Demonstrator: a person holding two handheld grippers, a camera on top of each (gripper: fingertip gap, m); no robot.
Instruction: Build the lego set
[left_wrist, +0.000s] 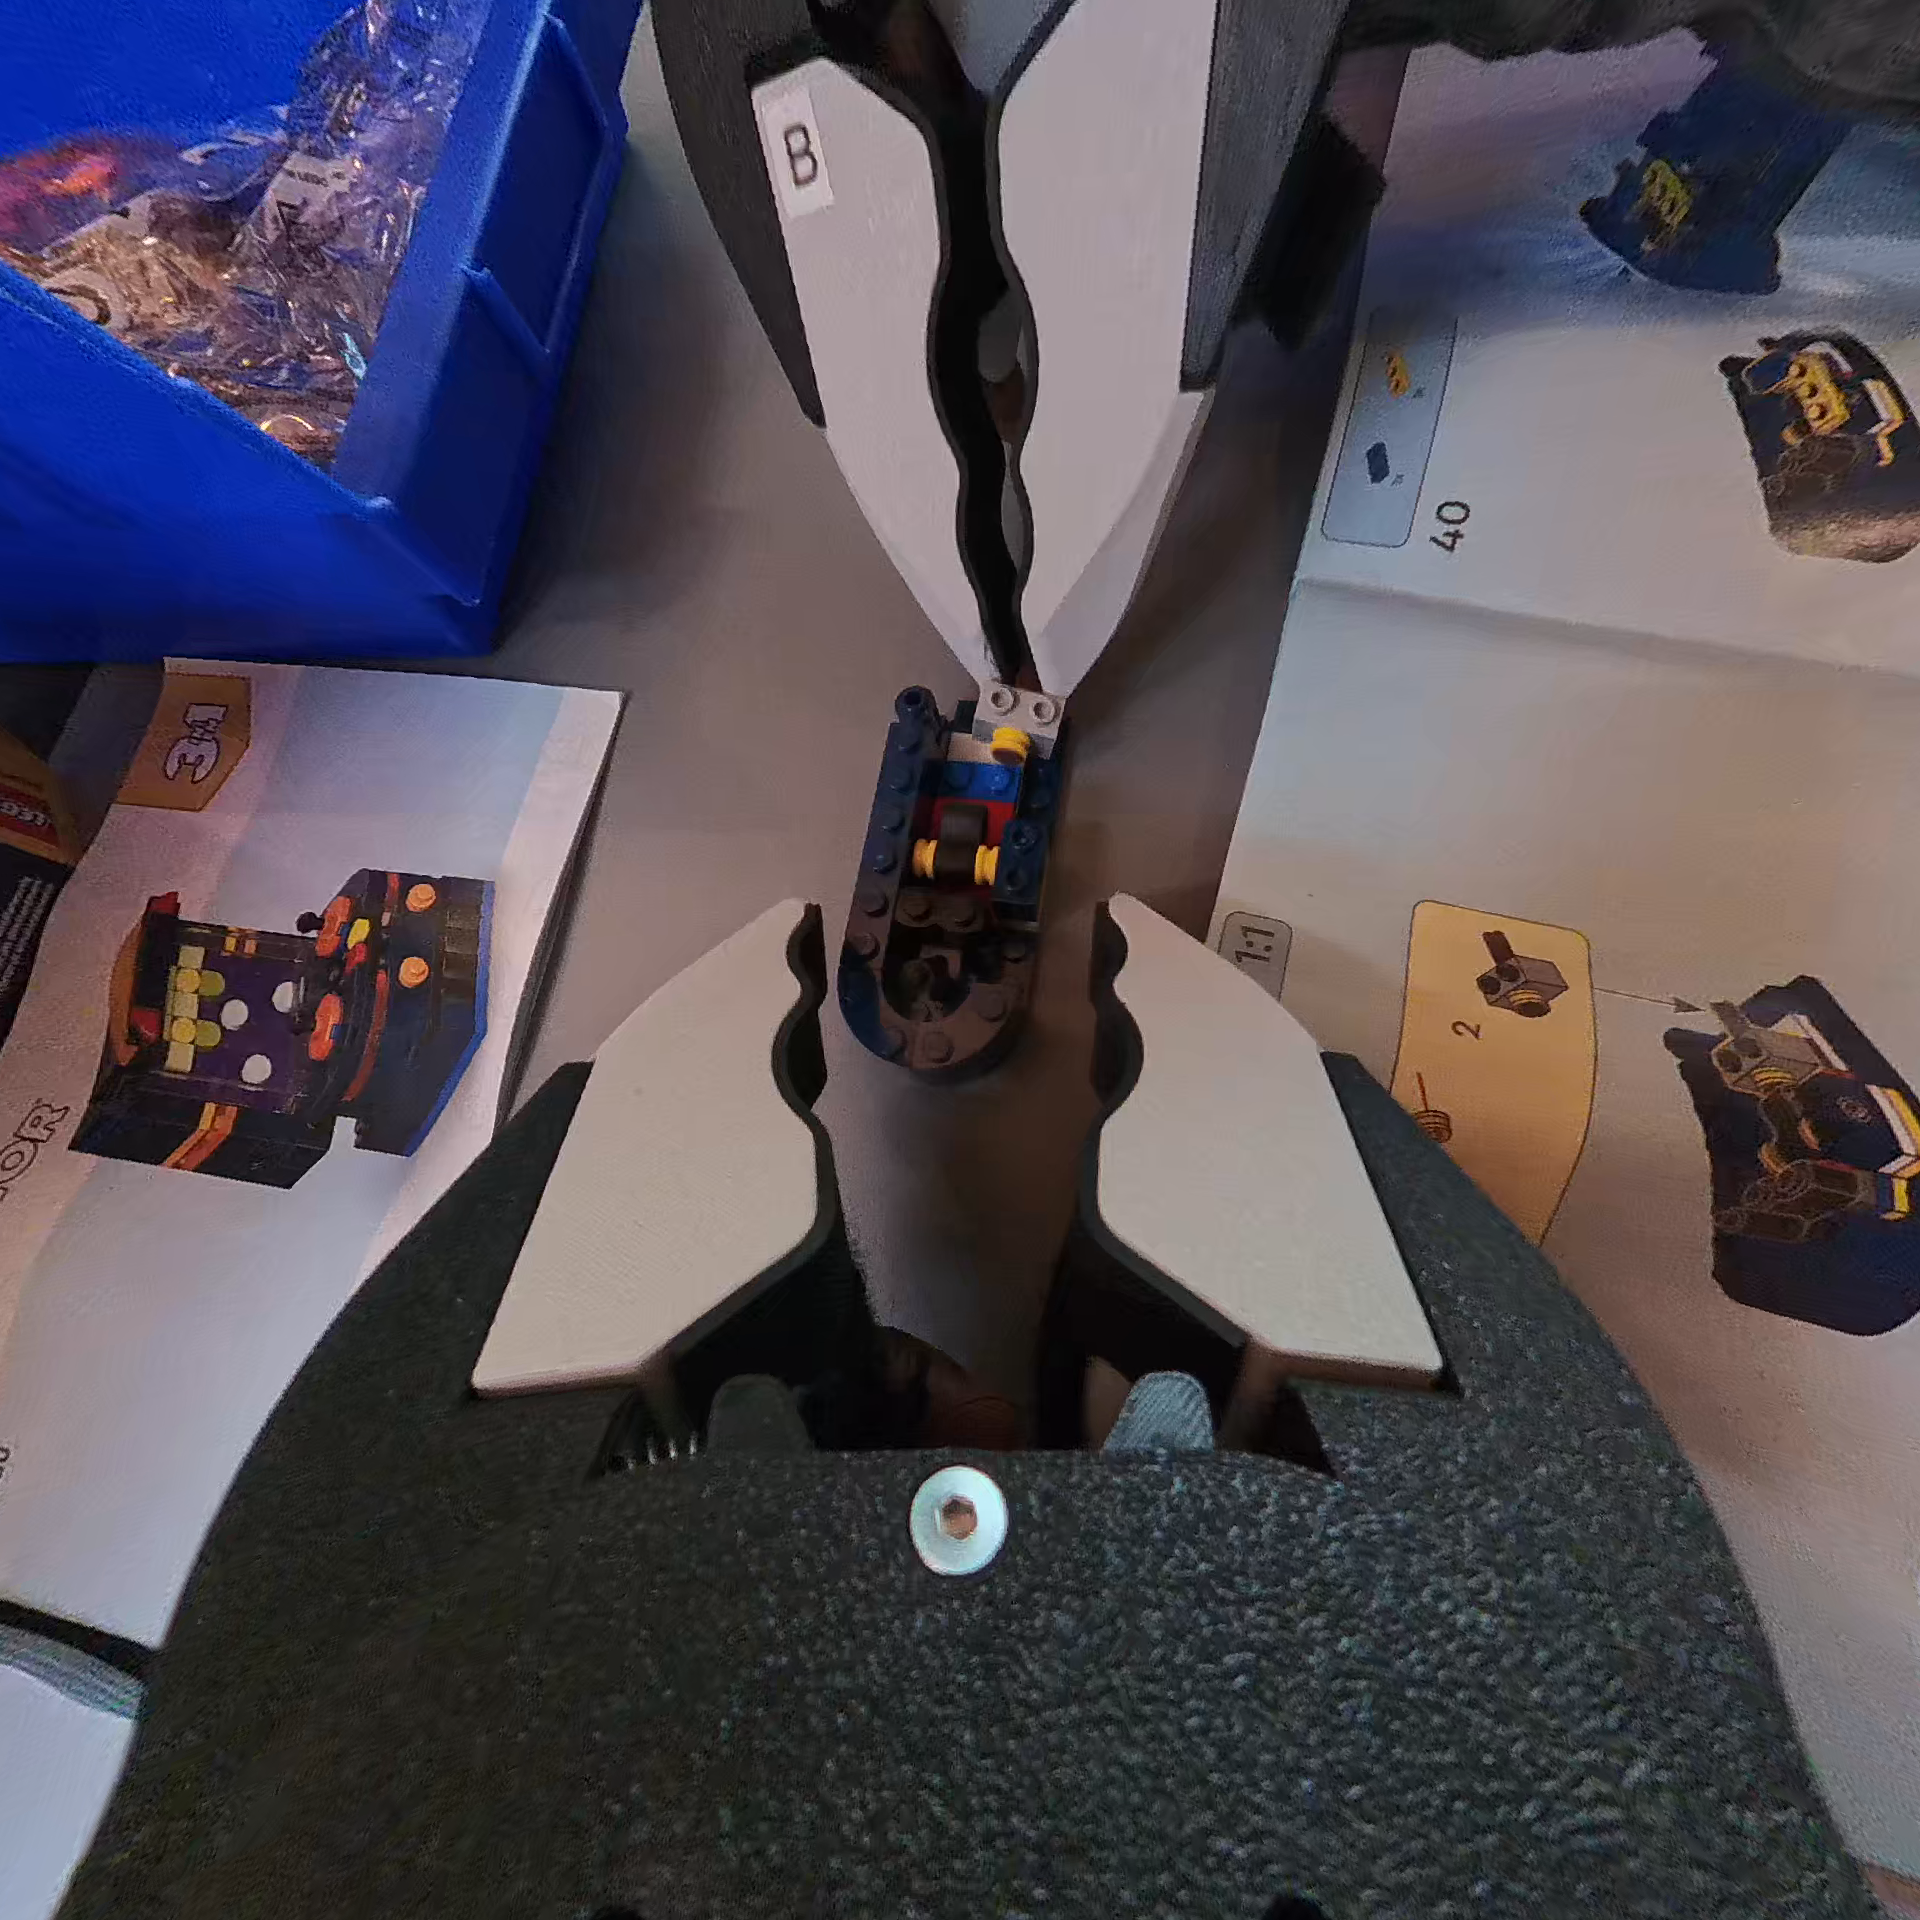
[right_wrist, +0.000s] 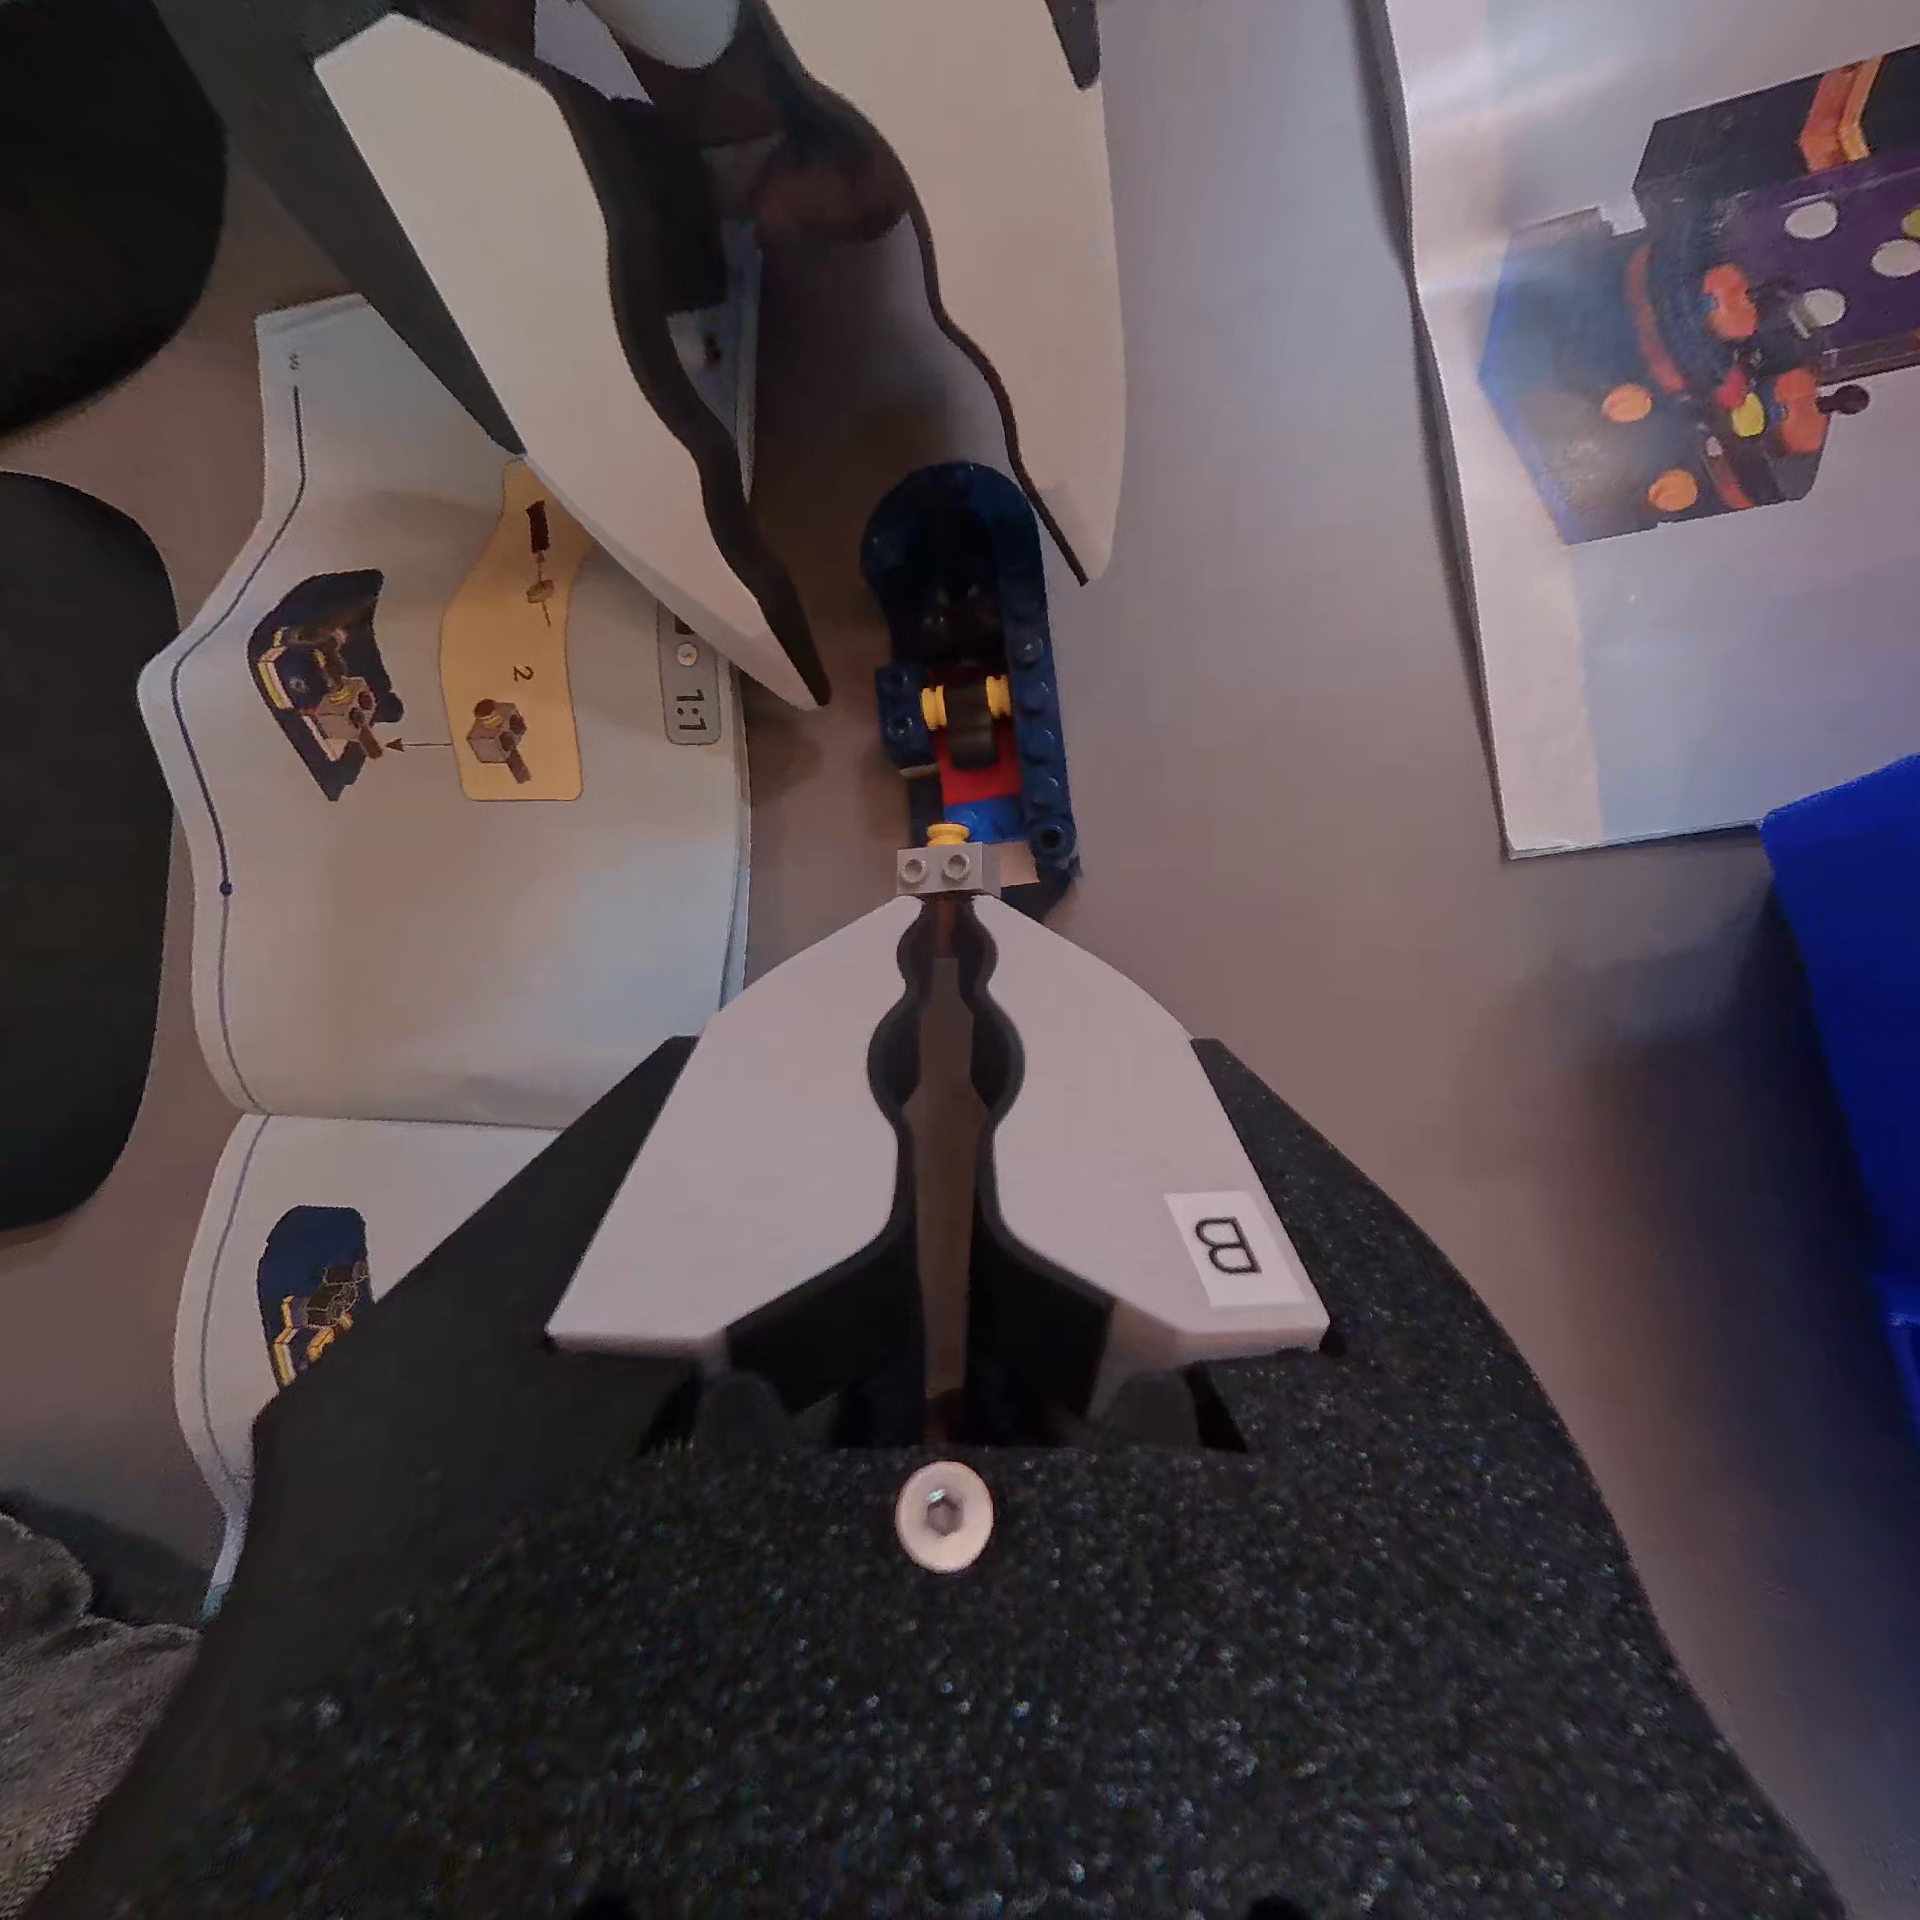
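The left claw (left_wrist: 961, 971) stood open around the rounded dark-blue end of a small brick model (left_wrist: 951, 883) that rested on the grey tabletop (left_wrist: 686, 644). Both pads flanked the model, and a gap showed between its right pad and the bricks, so nothing was gripped there.

The right claw (right_wrist: 940, 906) came in from the far end, its fingers nearly closed on a thin dark-brown pin that stuck out of a small grey brick (right_wrist: 951, 871). That brick, with two studs on its face and a yellow round piece just beyond it, sat against the square end of the model, beside the blue and red plates.

An open instruction booklet (left_wrist: 1558, 748) lay on one side of the model, and a second booklet (left_wrist: 312, 935) on the other, next to a blue bin (left_wrist: 447, 364) holding crumpled clear bags.

The pinch on such a thin pin looked weak, so the grey brick could twist or slip if pushed off-axis. With the left claw not pressing, the model was unbraced and could slide across the tabletop under any push. If the left claw closed on the rounded nose, the model might squirt forward or shed loose pieces.
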